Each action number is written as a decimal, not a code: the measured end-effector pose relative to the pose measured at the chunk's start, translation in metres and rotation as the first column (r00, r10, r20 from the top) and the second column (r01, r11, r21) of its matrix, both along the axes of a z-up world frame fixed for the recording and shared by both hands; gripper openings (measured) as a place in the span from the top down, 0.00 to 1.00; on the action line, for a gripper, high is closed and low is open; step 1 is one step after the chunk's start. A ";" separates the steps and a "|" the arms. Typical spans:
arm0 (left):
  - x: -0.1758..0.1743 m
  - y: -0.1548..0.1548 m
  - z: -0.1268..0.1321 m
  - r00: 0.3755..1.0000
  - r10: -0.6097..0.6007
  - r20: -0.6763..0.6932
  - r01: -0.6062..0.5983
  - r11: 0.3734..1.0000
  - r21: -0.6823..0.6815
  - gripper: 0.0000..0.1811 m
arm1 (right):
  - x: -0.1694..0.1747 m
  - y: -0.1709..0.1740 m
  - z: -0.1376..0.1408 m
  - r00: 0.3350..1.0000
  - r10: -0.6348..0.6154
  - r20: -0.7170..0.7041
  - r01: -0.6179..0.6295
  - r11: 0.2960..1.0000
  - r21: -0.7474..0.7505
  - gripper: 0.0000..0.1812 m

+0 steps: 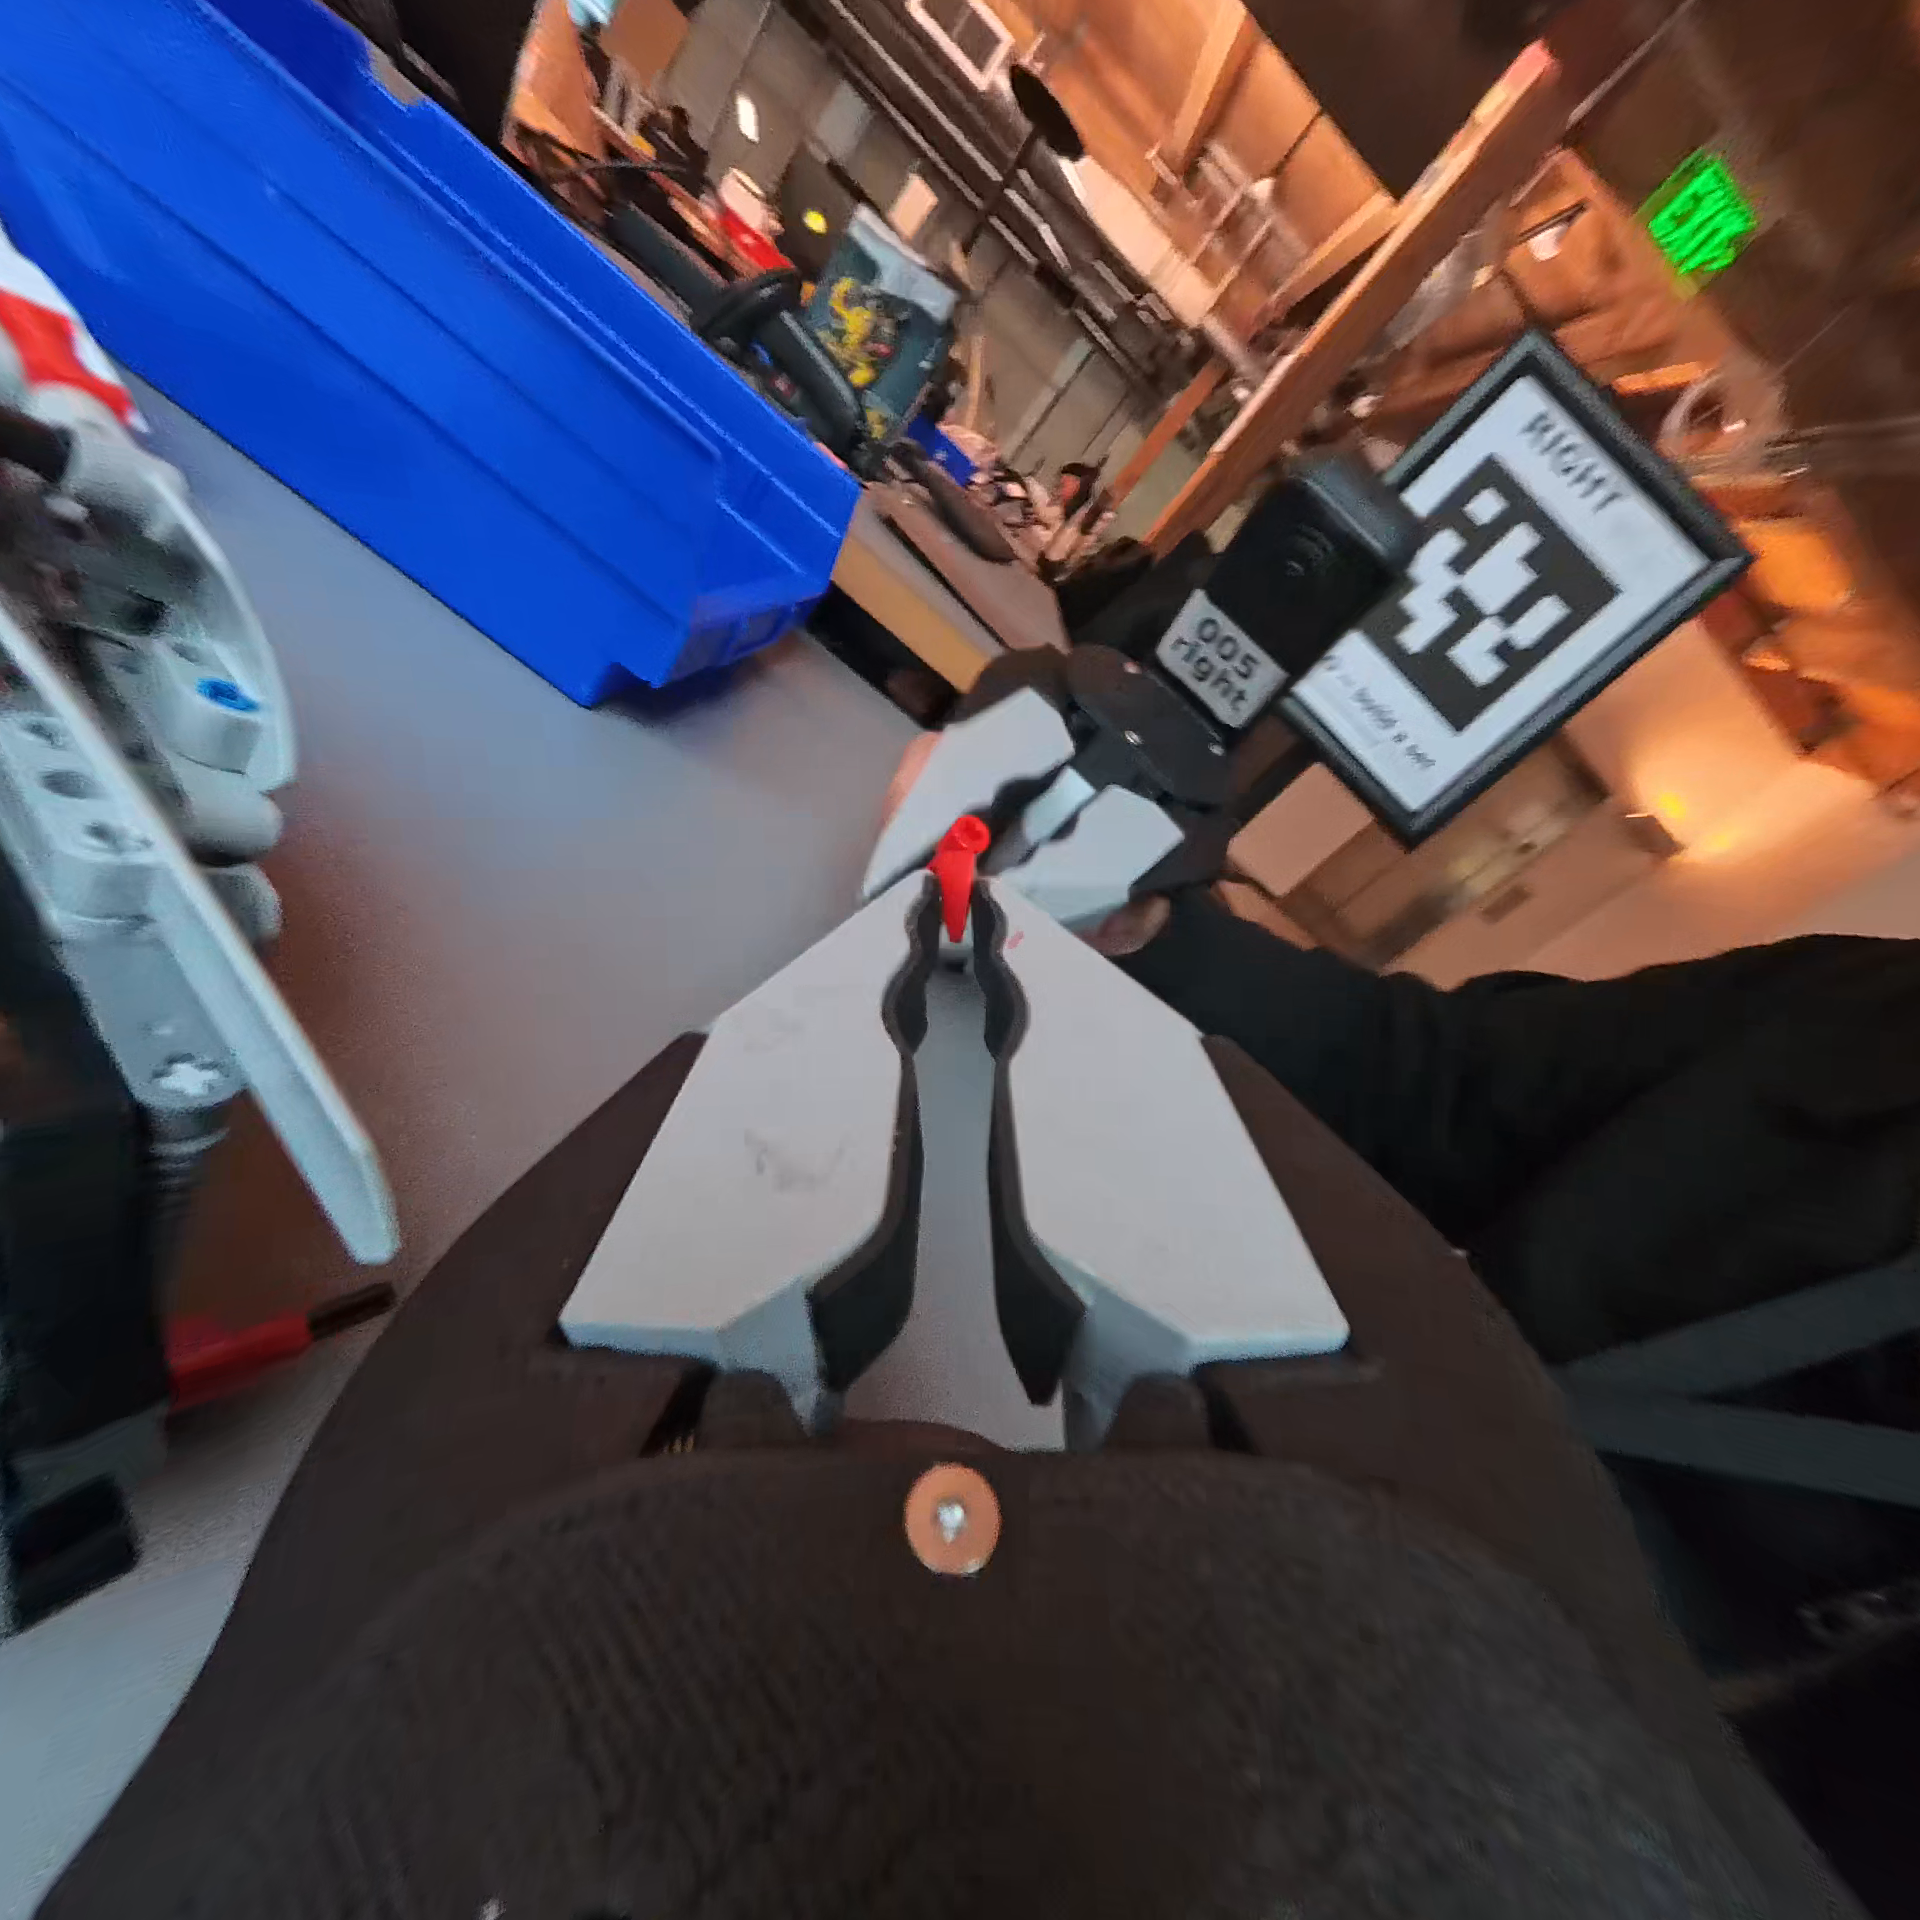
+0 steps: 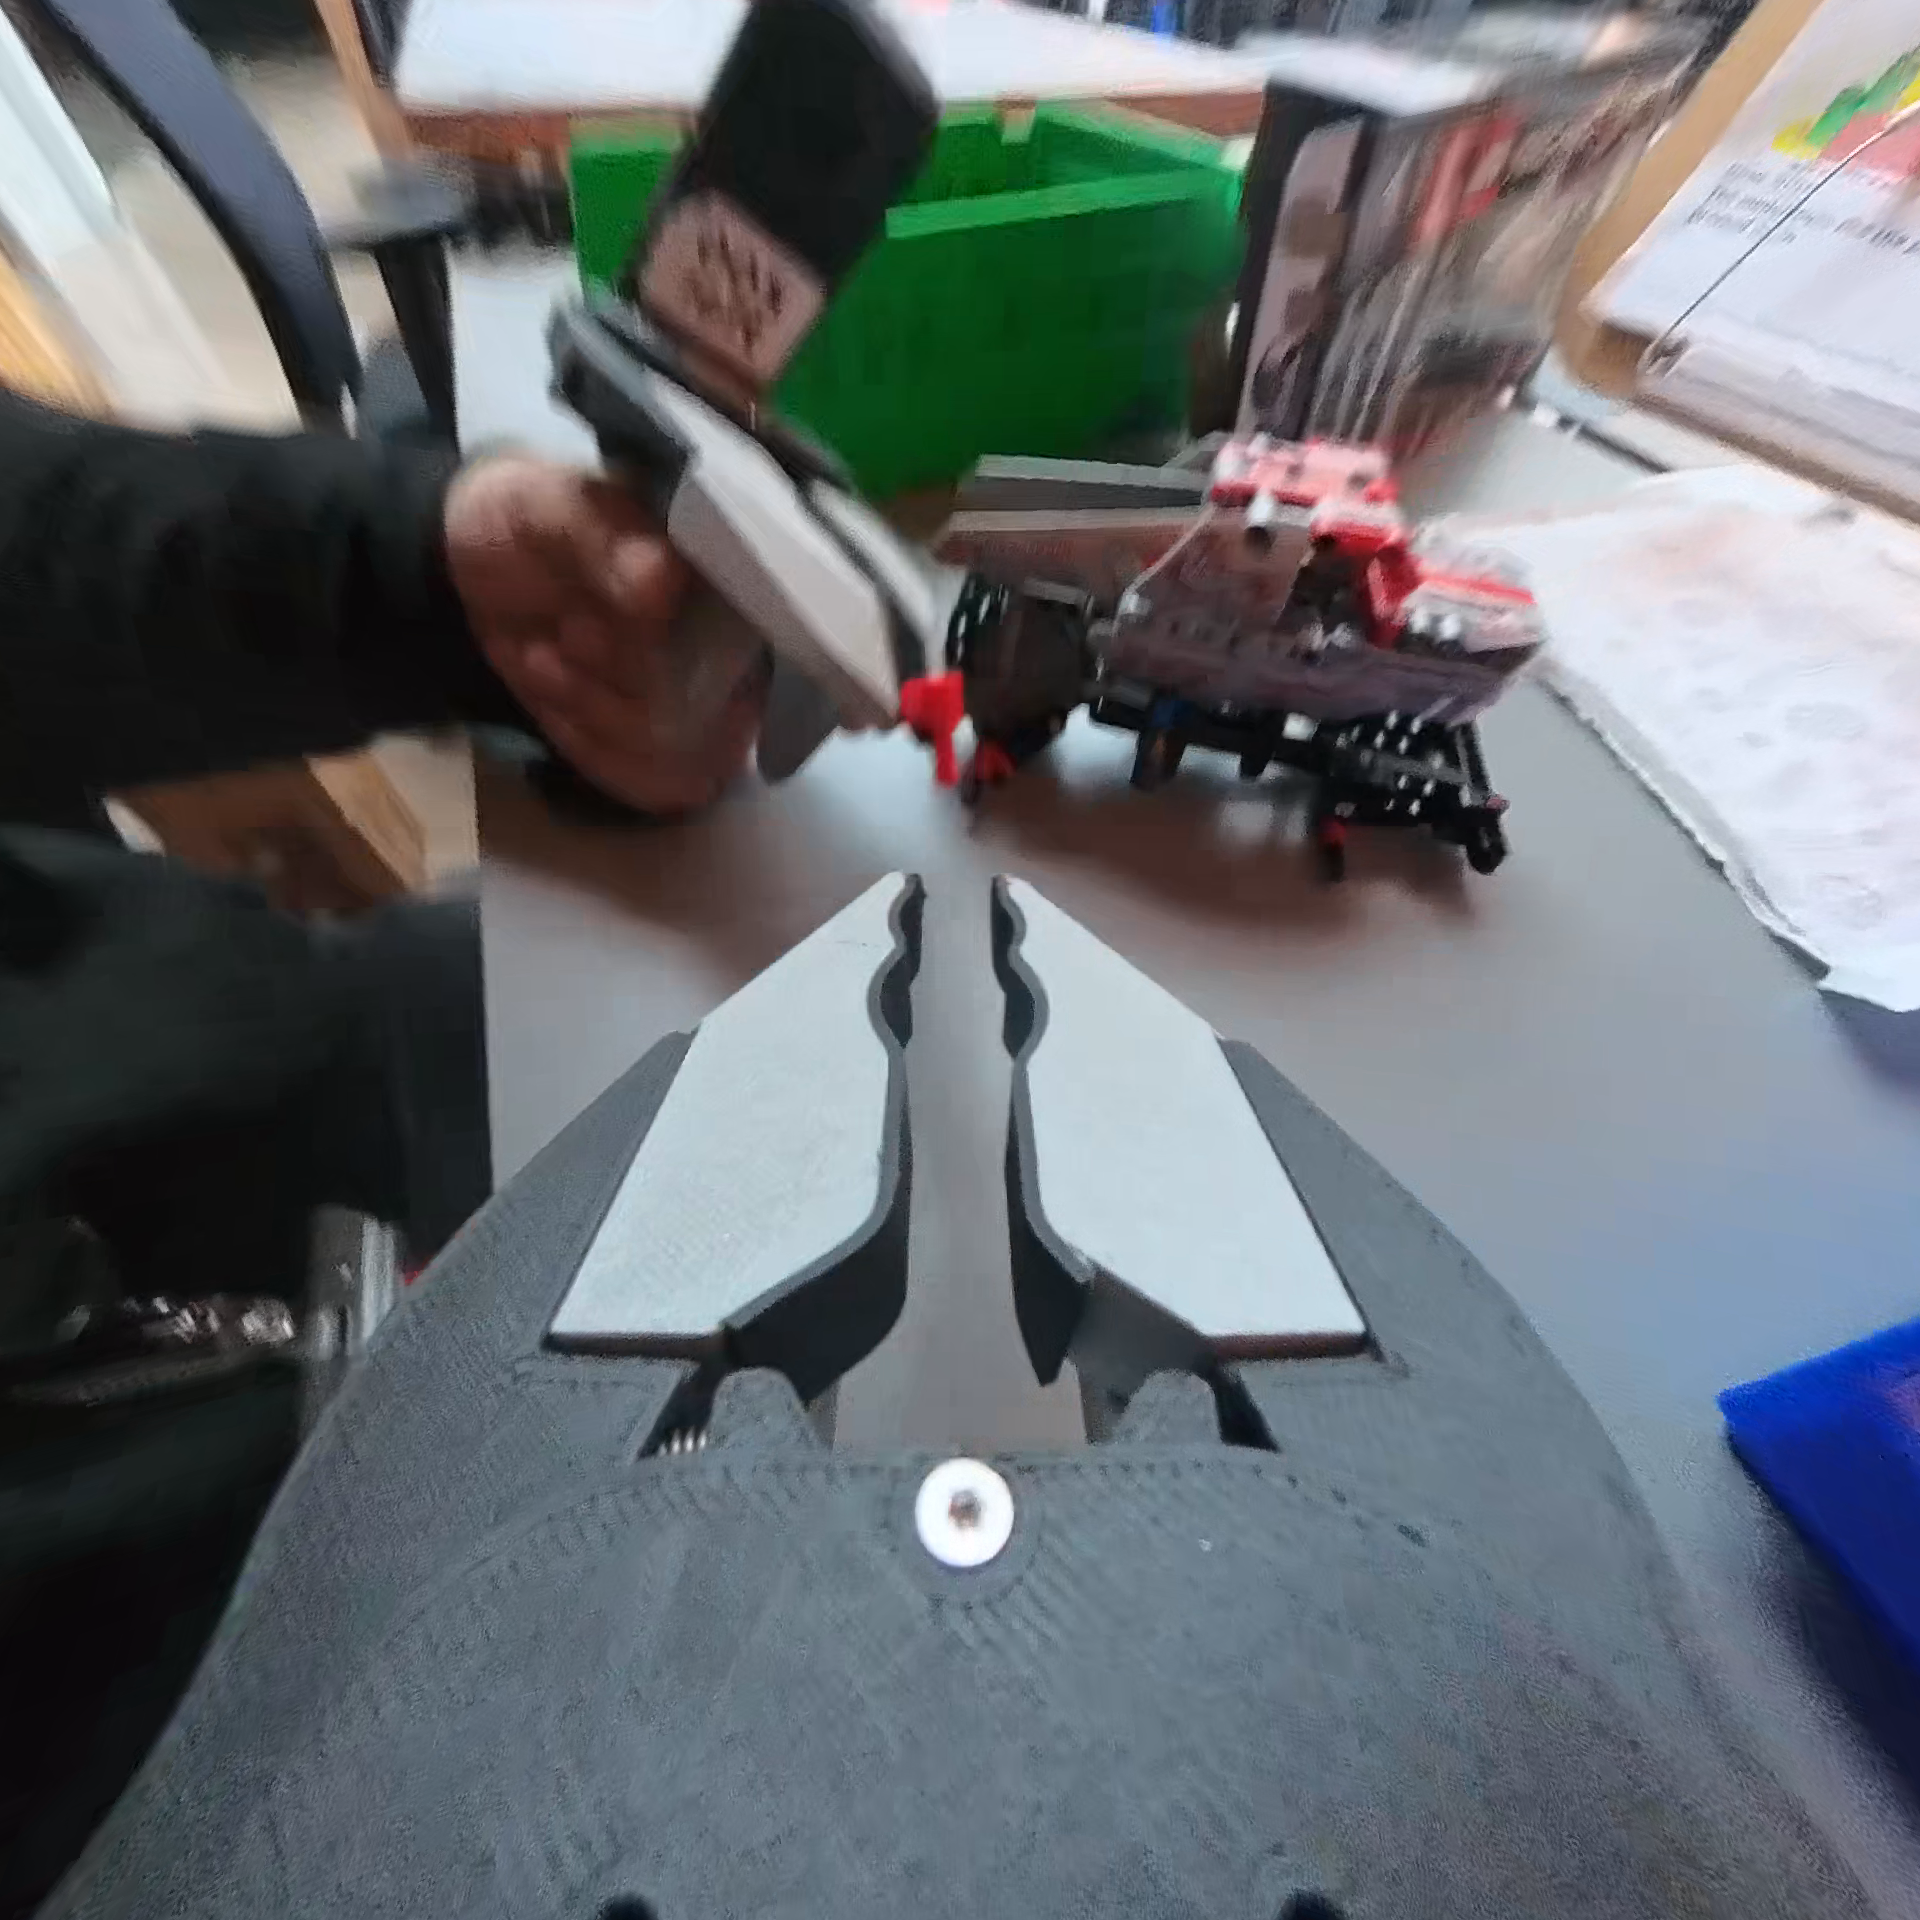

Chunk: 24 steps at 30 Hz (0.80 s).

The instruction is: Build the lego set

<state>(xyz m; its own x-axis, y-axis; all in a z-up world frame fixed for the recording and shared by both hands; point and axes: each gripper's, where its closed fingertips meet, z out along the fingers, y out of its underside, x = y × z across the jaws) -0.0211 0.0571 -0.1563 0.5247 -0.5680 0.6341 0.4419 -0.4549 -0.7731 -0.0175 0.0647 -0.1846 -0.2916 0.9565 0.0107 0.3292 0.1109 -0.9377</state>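
Observation:
My left gripper (image 1: pixel 956 914) is shut on a small red lego piece (image 1: pixel 958 868) that sticks out past its fingertips. The same gripper shows in the right wrist view (image 2: pixel 883 717), held above the table with the red piece (image 2: pixel 935 717) at its tip, just left of the lego model (image 2: pixel 1278 644). The model is grey, red and black and stands on the dark table (image 2: pixel 1351 1039); its grey edge shows at the far left of the left wrist view (image 1: pixel 135 831). My right gripper (image 2: pixel 956 904) is open with a narrow gap and empty, in front of the model. It also shows facing the left gripper (image 1: pixel 997 831).
A blue bin (image 1: pixel 416 343) stands behind on the table, and its corner shows in the right wrist view (image 2: pixel 1839 1475). A green bin (image 2: pixel 997 312) and a box (image 2: pixel 1392 260) stand behind the model. Instruction papers (image 2: pixel 1745 707) lie at the right. A person's dark sleeves (image 2: pixel 208 582) fill the left.

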 end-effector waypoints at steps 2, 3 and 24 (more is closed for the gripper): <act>0.005 -0.002 0.002 0.999 -0.027 0.033 0.028 1.000 -0.001 0.98 | 0.001 0.000 0.018 0.997 -0.008 -0.075 0.001 0.996 -0.087 0.93; 0.006 -0.002 0.001 0.999 -0.025 0.022 0.025 1.000 0.001 0.98 | 0.001 -0.002 0.023 0.996 0.001 -0.093 -0.013 0.992 -0.123 0.93; 0.011 -0.005 -0.007 0.943 0.008 -0.332 0.016 0.998 0.068 0.87 | 0.007 -0.005 0.031 0.996 0.034 -0.087 -0.033 0.999 0.011 1.00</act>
